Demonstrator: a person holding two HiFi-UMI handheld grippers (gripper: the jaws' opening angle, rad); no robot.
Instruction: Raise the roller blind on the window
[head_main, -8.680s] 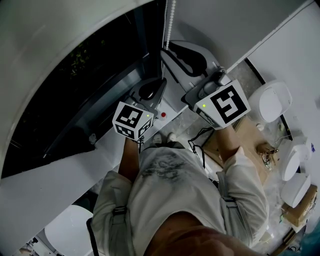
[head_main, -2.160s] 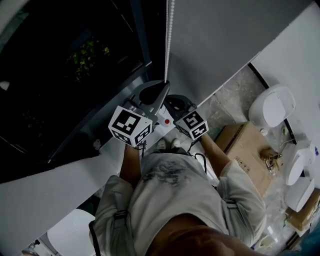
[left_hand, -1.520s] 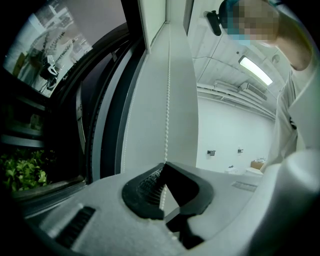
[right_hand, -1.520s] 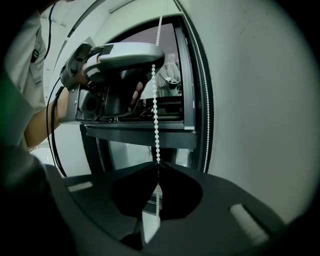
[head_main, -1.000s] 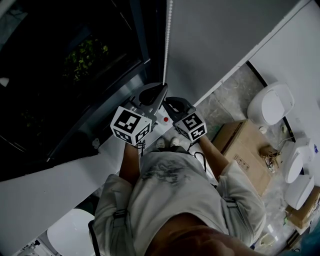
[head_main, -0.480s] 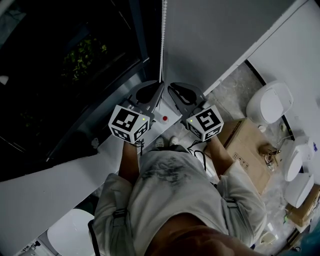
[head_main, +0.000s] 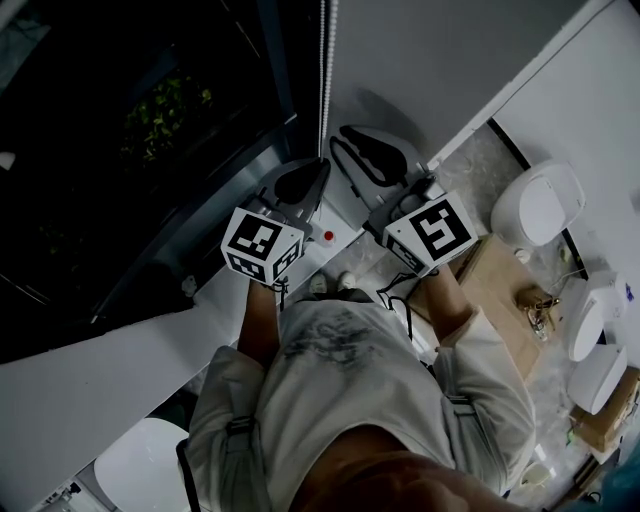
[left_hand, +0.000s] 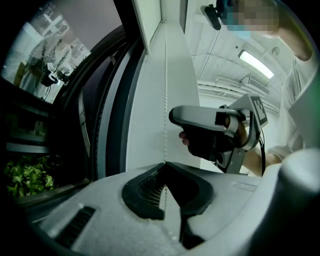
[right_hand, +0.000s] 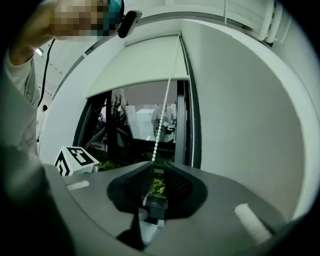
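From the head view, a beaded white chain (head_main: 322, 70) hangs in a straight line beside the dark window frame (head_main: 282, 60), its long axis running up and down the picture. The left gripper (head_main: 318, 170), smooth grey plastic with a checkered marker cube at its back, has its tips at the chain's lower end. The right gripper (head_main: 345, 140) sits just beside it on the wall side, its two curved fingers forming an open loop. Below them are the person's pale, creased shirt (head_main: 340, 390) and a brown cardboard box (head_main: 490, 290) on the floor.

In the left gripper view, the ribbed black pads meet in a point and pinch the chain, which runs straight up from them as a thin line of small round beads.

In the right gripper view, the ribbed pads stand a narrow gap apart, and the chain slants down between them, with green leaves (right_hand: 158, 186) showing through the gap. A second strand (right_hand: 192, 135) hangs along the frame's right side. The roller blind (right_hand: 137, 65), a flat, pale, matte sheet, covers the top of the window (right_hand: 135, 125); its long axis lies across the opening and its bottom edge faces down above the bare dark glass.
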